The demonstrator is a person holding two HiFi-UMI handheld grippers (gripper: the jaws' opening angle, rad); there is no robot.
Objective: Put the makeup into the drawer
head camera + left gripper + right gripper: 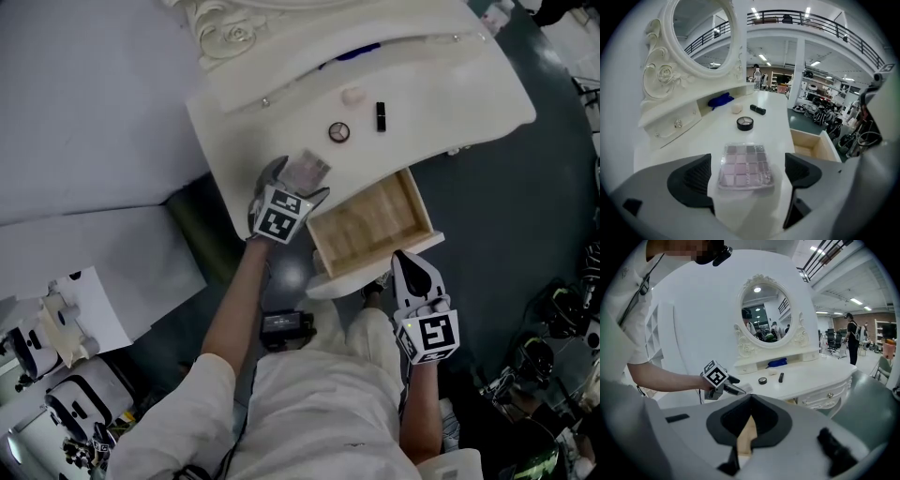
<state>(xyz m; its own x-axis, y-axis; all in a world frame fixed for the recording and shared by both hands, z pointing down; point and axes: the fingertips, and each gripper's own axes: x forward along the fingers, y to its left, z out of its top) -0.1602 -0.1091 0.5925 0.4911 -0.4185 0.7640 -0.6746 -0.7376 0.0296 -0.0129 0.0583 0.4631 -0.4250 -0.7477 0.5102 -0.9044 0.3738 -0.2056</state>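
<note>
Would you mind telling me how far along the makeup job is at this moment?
Done: the drawer is pulled open and looks empty. In hand: the left gripper, jaws open, straddles the eyeshadow palette lying on the tabletop, not gripping it; the right gripper is shut, empty. Left: palette, round compact and lipstick tube, all on the tabletop.

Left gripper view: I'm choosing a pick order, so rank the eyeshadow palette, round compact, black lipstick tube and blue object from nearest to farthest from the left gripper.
1. Eyeshadow palette: flat on the tabletop between the open jaws, not gripped.
2. Round compact: mid-tabletop, straight ahead.
3. Black lipstick tube: beyond the compact, slightly right.
4. Blue object: back left, in the shelf recess.
</note>
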